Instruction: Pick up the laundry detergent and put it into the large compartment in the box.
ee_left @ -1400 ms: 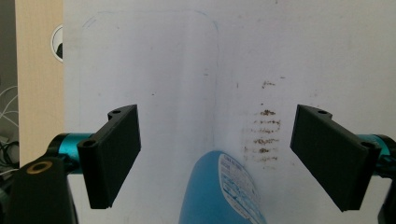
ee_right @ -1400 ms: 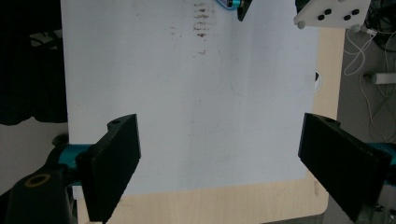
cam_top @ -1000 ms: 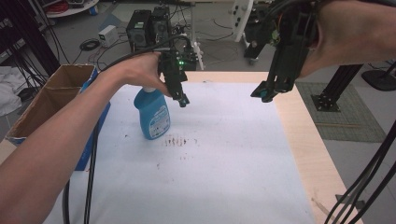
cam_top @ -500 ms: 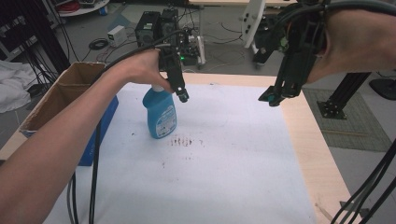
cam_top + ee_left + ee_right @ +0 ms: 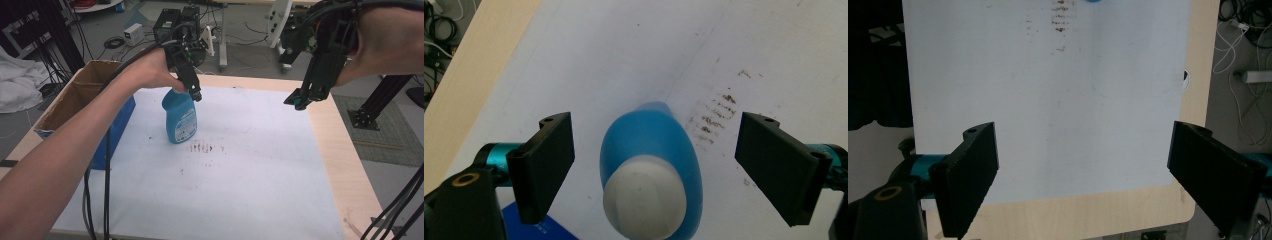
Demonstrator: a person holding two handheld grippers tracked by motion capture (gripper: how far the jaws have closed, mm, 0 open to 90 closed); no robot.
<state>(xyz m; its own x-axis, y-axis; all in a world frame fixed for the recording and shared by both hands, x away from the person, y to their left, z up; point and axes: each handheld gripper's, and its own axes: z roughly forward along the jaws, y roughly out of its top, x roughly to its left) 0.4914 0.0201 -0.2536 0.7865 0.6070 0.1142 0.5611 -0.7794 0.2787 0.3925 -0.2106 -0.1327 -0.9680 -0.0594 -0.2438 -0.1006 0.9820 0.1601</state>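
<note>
Left gripper view looks down on a blue spray bottle (image 5: 651, 150) (white cap) between wide-apart jaws, brown stains (image 5: 714, 117) at two o'clock; right gripper (image 5: 298, 100) jaws also apart.

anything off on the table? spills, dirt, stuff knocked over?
Yes: a patch of brown smears in short rows soils the white sheet, just right of the blue bottle. The bottle stands upright, nothing leaking. The left gripper hangs open above its white cap, not touching.
</note>
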